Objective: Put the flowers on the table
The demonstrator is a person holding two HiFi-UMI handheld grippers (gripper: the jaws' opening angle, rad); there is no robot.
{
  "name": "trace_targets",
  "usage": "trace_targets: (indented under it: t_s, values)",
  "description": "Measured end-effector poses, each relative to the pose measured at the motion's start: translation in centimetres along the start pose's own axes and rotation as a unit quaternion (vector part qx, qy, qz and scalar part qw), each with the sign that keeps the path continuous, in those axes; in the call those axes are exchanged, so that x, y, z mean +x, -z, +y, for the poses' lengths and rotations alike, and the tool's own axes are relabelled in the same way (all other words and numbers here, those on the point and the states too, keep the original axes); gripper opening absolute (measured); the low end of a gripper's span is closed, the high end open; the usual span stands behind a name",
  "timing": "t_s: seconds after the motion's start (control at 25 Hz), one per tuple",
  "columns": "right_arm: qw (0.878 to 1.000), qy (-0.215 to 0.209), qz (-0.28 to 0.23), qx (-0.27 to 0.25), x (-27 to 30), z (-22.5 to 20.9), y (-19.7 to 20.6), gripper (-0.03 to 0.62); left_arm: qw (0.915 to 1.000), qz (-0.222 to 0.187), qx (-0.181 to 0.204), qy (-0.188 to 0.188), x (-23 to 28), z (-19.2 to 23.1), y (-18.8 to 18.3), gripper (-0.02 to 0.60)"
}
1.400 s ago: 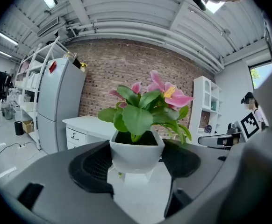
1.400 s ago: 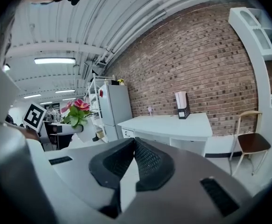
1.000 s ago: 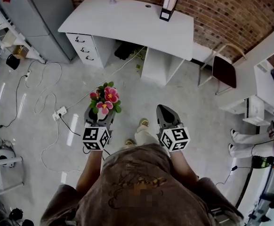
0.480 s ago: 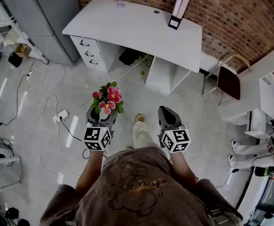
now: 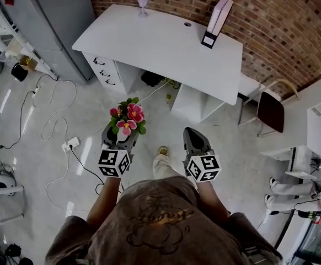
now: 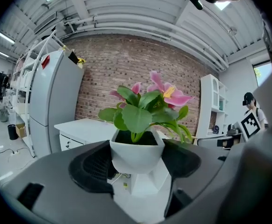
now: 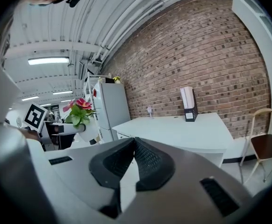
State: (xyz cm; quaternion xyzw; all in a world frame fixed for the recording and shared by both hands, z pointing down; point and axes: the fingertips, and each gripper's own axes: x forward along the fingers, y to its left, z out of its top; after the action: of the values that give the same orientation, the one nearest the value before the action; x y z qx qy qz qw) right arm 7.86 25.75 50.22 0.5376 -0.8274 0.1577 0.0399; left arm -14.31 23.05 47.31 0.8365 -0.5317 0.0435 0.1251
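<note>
A small white pot of pink flowers (image 5: 127, 120) with green leaves is held upright in my left gripper (image 5: 118, 139), which is shut on the pot (image 6: 135, 155). The white table (image 5: 160, 47) stands ahead against the brick wall, well beyond both grippers. In the right gripper view the table (image 7: 182, 130) lies ahead and the flowers (image 7: 79, 110) show at the left. My right gripper (image 5: 193, 139) hangs beside the left one at the same height, its jaws (image 7: 133, 160) shut with nothing between them.
On the table stand a white file box (image 5: 217, 22) at the back right and a small glass (image 5: 143, 4) at the back. A grey fridge (image 5: 61, 15) is left of it, a chair (image 5: 272, 109) right. Cables and a power strip (image 5: 70, 144) lie on the floor.
The table has come lower and nearer in the head view as the person walks toward it. Both grippers keep their hold and spacing.
</note>
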Motion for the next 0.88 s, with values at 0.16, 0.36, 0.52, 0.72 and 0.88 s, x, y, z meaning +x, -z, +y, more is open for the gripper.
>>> trace_targets:
  t_s: [0.16, 0.36, 0.52, 0.72, 0.88]
  values:
    - [1.000, -0.009, 0.003, -0.001, 2.9, -2.0, -1.5, 0.005, 1.0000, -0.002, -0.001, -0.008, 3.6, 0.8, -1.3, 0.353]
    - [1.000, -0.011, -0.001, -0.003, 6.6, -5.9, -3.6, 0.005, 0.9998, -0.010, -0.004, -0.016, 8.2, 1.5, -2.9, 0.353]
    - [1.000, -0.019, 0.000, -0.003, 9.4, -8.3, -4.5, 0.005, 0.9994, -0.013, -0.008, -0.032, 11.2, 2.2, -3.2, 0.353]
    - [0.999, -0.033, 0.003, -0.004, 12.5, -10.1, -5.3, 0.005, 0.9984, -0.015, -0.011, -0.053, 14.0, 3.4, -3.6, 0.353]
    - [0.999, -0.039, 0.008, -0.002, 14.1, -11.1, -5.5, 0.005, 0.9980, -0.016, -0.013, -0.060, 15.3, 3.8, -3.9, 0.353]
